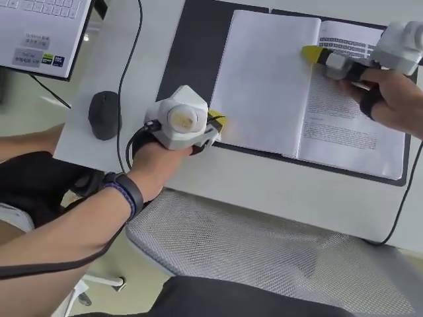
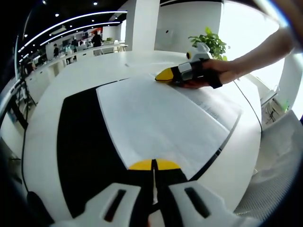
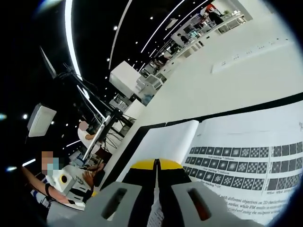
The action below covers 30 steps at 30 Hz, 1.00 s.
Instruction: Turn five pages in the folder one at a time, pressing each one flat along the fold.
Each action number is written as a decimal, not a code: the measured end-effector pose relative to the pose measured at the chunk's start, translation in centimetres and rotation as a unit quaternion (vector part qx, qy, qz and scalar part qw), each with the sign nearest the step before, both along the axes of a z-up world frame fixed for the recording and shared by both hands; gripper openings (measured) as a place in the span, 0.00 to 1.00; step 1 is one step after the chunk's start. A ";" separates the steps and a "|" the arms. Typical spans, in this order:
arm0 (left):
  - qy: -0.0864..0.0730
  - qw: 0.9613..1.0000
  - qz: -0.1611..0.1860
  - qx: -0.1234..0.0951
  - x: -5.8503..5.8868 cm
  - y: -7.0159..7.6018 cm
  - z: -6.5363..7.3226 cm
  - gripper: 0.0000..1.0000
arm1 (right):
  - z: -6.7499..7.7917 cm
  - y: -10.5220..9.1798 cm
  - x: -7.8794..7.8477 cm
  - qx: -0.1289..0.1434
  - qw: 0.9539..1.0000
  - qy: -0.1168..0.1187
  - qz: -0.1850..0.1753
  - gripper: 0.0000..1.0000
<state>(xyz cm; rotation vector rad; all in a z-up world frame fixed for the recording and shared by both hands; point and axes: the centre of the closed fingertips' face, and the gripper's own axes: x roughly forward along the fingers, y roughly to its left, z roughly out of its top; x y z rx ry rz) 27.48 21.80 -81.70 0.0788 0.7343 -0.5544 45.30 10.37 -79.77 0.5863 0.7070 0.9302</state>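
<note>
Folder [image 1: 301,99] lies open on a black mat [image 1: 192,53] on the white workbench [image 1: 277,191]. Its left page [image 1: 264,79] is blank; its right page [image 1: 347,119] is printed with text under rows of small checkered figures. Left gripper [image 1: 215,122] sits at the near left corner of the blank page, held from the near side by the hand [image 1: 155,162] with a dark wristband [image 1: 125,191]. In the left gripper view I read its jaws as closed, yellow tips [image 2: 154,164] meeting at the page's near edge. The edge there is too fine for me to say whether a sheet is caught between them. Right gripper [image 1: 310,54] comes in from the far right, its yellow tip laid at the fold near the top of the folder, just beside the checkered rows. In the right gripper view [image 3: 156,164] its jaws are also pressed together, pointing along the fold with the blank page to one side and the figures [image 3: 236,158] to the other. From the left gripper view I see the right gripper [image 2: 163,75] across the page, low on the paper. A black mouse [image 1: 104,113] rests on the bench left of the mat, a laptop [image 1: 39,33] at the far left corner, and a grey mesh chair back [image 1: 264,251] sits below the bench edge.
</note>
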 end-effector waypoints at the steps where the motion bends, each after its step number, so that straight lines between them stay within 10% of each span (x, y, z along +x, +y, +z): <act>1: 0.001 1.000 0.001 -0.001 0.0 0.0 0.0 0.00 | 0.0 -0.2 1.0 0.004 1.000 -0.001 -0.016 0.00; 16: 0.002 1.000 0.003 -0.006 -0.1 -0.1 0.2 0.00 | -0.2 -1.3 7.2 0.034 0.993 0.015 -0.113 0.00; 30: 0.000 1.000 0.004 -0.012 -0.2 -0.2 0.3 0.00 | 0.3 -1.0 1.7 0.021 0.999 0.000 -0.049 0.00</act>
